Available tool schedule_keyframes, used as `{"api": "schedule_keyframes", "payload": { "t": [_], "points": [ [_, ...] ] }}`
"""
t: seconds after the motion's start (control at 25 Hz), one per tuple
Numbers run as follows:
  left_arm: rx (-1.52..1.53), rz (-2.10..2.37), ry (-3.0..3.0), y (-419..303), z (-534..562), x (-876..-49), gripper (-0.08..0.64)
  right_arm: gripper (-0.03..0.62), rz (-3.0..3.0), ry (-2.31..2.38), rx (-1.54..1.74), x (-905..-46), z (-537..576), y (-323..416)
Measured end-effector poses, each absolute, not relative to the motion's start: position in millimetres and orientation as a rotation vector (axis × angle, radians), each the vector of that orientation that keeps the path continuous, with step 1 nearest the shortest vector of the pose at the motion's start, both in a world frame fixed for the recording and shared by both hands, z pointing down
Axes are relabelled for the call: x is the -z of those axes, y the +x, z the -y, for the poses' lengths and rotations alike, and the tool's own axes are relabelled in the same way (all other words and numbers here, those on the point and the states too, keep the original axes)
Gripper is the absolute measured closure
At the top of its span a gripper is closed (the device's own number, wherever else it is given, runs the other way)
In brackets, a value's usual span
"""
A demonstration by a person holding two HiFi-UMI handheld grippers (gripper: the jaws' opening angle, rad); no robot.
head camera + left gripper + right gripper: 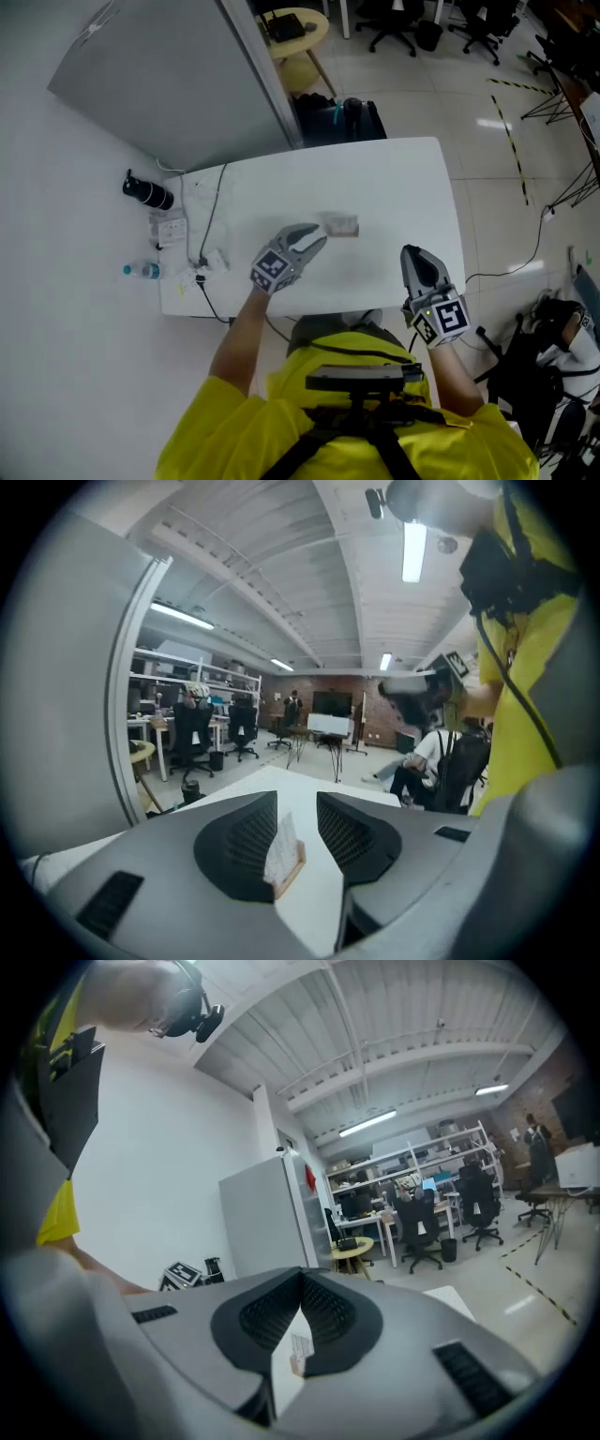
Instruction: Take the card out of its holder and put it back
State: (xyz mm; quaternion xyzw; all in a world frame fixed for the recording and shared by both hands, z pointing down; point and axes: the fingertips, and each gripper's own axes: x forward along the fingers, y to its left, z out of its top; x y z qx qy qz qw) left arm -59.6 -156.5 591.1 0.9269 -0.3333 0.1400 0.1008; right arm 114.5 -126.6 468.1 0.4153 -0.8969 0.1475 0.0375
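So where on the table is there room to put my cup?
The far right of the table, beyond the card holder, is bare. So is the near strip between the left gripper and the right gripper. The left edge is crowded with cables.

Open-plan office-lab. Landmark: white table (394, 187). Beyond it: swivel chairs (389, 23), shelved desks (155, 719), brick wall (370, 705). Above: strip lights (413, 550).
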Motion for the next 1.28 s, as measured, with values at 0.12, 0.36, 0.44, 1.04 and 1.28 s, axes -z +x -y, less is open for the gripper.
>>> {"api": "schedule_keyframes", "payload": {
  "t": [0.12, 0.36, 0.44, 1.04, 1.28],
  "points": [
    [-0.496, 0.876, 2.741, -63, 181, -644, 0.414, 0.586, 2.702, 1.228, -0.486, -491, 129, 102],
    [-0.558, 0.610, 2.727, -60, 209, -713, 0.382, 0.586, 2.611, 1.193, -0.529, -528, 135, 74],
    [-0.553, 0.523, 2.724, -52, 208, -721, 0.351, 0.586, 2.587, 1.207, -0.563, -534, 132, 67],
    [-0.377, 0.492, 2.830, -32, 206, -671, 0.546, 0.586, 2.564, 1.273, -0.542, -526, 128, 60],
    [-0.278, 0.609, 2.888, -43, 213, -610, 0.546, 0.586, 2.582, 1.297, -0.531, -516, 122, 68]
  ]
}}
